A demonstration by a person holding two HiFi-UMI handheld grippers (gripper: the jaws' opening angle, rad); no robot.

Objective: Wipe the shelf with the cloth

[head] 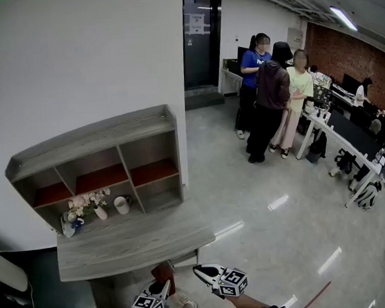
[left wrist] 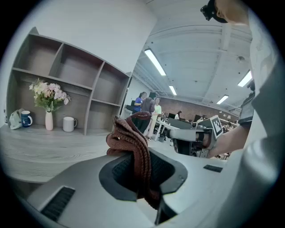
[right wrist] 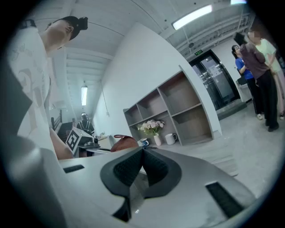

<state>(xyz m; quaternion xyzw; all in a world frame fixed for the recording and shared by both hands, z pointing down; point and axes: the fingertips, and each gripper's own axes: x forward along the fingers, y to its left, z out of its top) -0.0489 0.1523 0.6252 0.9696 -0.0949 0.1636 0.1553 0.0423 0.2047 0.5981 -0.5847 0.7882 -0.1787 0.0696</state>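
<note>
Brown knit cloth (left wrist: 132, 139) upright in left tool (left wrist: 142, 173) (folds vertical)

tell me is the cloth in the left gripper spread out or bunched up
Bunched up: the brown knitted cloth rises in thick folds, pinched between the jaws of the left gripper.

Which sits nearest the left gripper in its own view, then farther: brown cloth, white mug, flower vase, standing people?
1. brown cloth, clamped in the jaws.
2. white mug and flower vase, left on the shelf ledge; too close to call.
3. standing people, far back, centre.
</note>
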